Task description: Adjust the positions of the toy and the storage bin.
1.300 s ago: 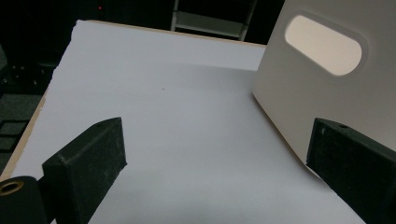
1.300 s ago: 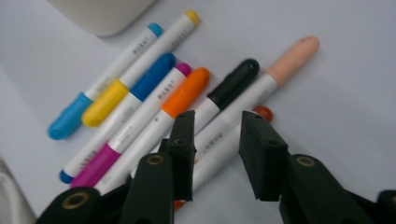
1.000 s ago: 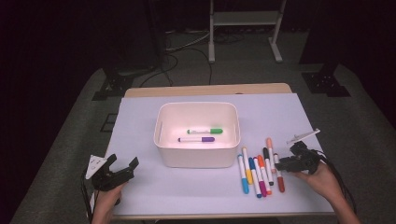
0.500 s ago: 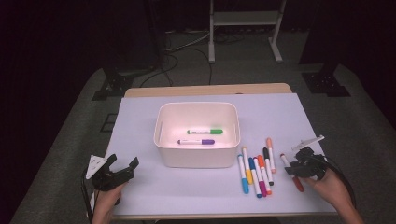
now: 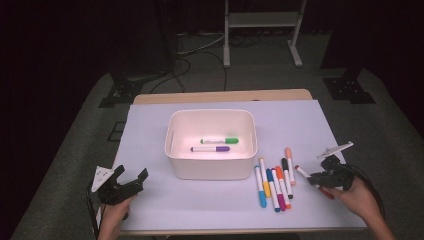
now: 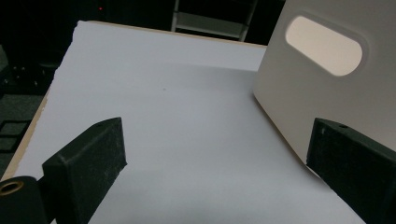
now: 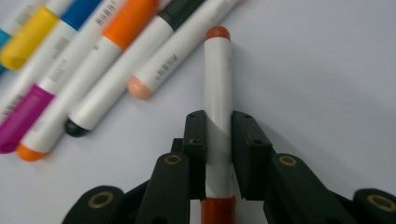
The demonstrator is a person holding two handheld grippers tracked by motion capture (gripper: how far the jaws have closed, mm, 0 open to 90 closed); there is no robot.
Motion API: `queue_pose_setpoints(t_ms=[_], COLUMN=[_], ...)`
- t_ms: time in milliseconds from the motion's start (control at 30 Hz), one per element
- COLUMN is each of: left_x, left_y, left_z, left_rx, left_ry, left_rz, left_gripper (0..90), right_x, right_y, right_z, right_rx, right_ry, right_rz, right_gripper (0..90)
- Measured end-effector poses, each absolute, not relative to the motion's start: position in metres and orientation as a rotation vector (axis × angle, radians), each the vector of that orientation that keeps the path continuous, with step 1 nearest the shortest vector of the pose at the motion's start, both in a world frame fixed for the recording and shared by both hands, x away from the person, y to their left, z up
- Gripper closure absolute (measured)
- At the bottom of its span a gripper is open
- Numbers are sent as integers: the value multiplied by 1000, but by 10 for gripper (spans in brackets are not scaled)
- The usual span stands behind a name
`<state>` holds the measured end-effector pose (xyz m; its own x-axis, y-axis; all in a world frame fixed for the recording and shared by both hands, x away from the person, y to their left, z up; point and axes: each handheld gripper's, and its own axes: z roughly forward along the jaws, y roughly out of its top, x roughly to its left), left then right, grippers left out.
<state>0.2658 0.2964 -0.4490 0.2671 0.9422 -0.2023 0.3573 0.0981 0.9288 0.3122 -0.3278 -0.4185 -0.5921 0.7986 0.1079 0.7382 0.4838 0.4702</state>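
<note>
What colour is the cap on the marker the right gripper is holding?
Red, on the marker; clearest in the right gripper view.

Bin (image 5: 210, 165) blocks centre; marker row (image 5: 274, 184) crowds right; left side open.

White-covered table (image 5: 150, 130) with a white bin (image 5: 211, 170) and loose markers (image 5: 274, 182).

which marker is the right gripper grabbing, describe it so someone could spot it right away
Start at the white bin in the middle of the table, then look right, past the row of markers lying side by side. The red marker lies alone beyond that row, nearest the table's right edge. It is the one pinched between the jaws of the right gripper.
</note>
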Motion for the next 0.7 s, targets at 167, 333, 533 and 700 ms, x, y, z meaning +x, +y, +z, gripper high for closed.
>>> queue_pose_setpoints(t_ms=[167, 333, 533, 700], left_x=[266, 266, 266, 266], left_y=[296, 297, 297, 297], left_z=[-449, -449, -449, -449], left_rx=[1466, 1462, 1468, 1470], left_ry=[1284, 1287, 1288, 1289], left_rz=[685, 688, 687, 687], left_gripper=[33, 33, 33, 33], right_x=[316, 322, 331, 339], right_y=[-318, -300, -268, -239], right_z=[-387, -347, -304, -280], right_rx=[1279, 1176, 1017, 909], right_ry=[2627, 2647, 2703, 2753], right_rz=[859, 981, 1065, 1091], right_gripper=[756, 756, 755, 755])
